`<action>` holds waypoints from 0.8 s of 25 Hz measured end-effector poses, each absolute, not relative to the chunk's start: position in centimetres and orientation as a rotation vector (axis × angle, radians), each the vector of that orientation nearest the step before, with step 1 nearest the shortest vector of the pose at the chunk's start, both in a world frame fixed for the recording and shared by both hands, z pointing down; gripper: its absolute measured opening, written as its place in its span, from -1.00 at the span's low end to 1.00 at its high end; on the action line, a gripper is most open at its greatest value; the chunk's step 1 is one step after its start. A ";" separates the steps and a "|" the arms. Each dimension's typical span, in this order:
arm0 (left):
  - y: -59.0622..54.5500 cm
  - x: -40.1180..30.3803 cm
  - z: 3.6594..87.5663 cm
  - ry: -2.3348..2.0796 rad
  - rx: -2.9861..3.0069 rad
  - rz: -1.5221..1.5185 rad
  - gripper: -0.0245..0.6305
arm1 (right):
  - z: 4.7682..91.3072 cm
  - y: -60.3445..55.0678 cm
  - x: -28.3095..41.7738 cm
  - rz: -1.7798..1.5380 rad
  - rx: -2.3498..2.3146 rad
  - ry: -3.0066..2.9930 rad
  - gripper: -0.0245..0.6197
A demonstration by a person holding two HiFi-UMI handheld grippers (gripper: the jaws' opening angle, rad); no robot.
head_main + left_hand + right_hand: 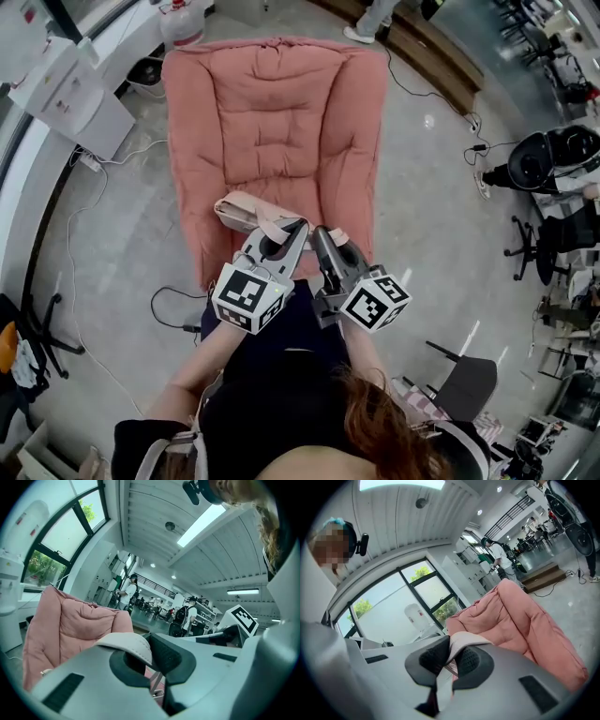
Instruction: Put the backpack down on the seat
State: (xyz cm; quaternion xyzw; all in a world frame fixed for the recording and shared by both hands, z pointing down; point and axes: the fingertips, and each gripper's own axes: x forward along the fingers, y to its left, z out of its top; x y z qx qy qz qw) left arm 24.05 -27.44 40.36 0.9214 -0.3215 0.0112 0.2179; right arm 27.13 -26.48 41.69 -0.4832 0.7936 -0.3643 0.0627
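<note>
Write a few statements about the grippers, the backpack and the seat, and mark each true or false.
1. The left gripper is shut on the backpack. True.
2. The right gripper is open and empty. False: its jaws are also shut on the backpack.
3. The seat is blue. False: it is pink.
4. In the head view, the backpack is over the end of the seat nearest the person. True.
</note>
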 end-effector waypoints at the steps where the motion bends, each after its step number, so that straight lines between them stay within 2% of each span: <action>1: -27.6 24.3 40.4 -0.913 2.537 0.025 -0.87 | 41.8 -26.6 27.4 -1.112 -1.441 2.410 -0.78; 20: -28.9 27.4 44.1 -1.161 2.331 0.028 -0.87 | 45.6 -28.5 30.6 -1.264 -1.210 2.596 -0.78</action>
